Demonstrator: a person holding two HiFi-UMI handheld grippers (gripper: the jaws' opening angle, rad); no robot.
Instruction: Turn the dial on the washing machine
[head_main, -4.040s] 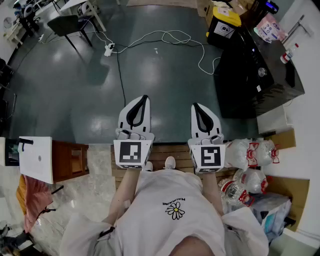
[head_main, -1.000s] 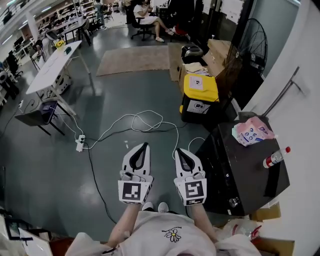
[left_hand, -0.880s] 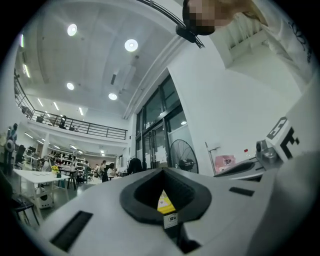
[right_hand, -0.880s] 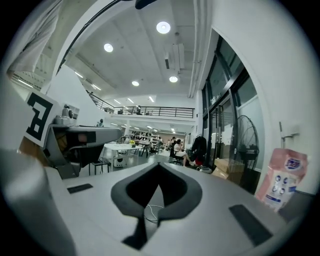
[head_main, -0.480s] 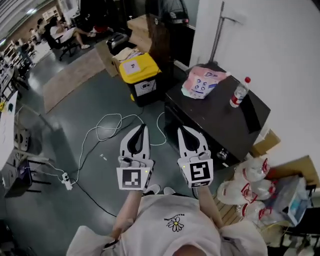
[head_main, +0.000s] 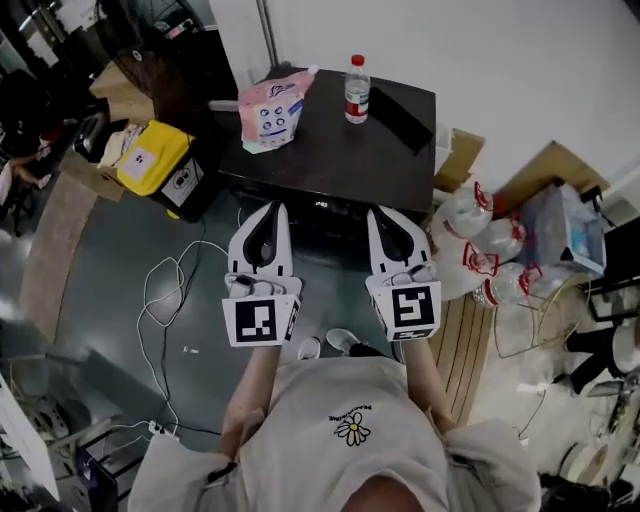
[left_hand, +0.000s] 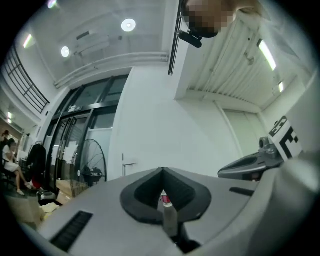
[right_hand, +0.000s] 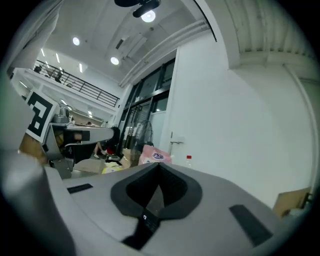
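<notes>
Both grippers are closed w/ nothing between the jaws – the left gripper and the right gripper are held side by side, tips meeting. Just ahead of the tips stands the black washing machine; its dial cannot be made out. On top, ahead of the left gripper, lies a pink bag – print not readable – and beside it a bottle w/ red label.
</notes>
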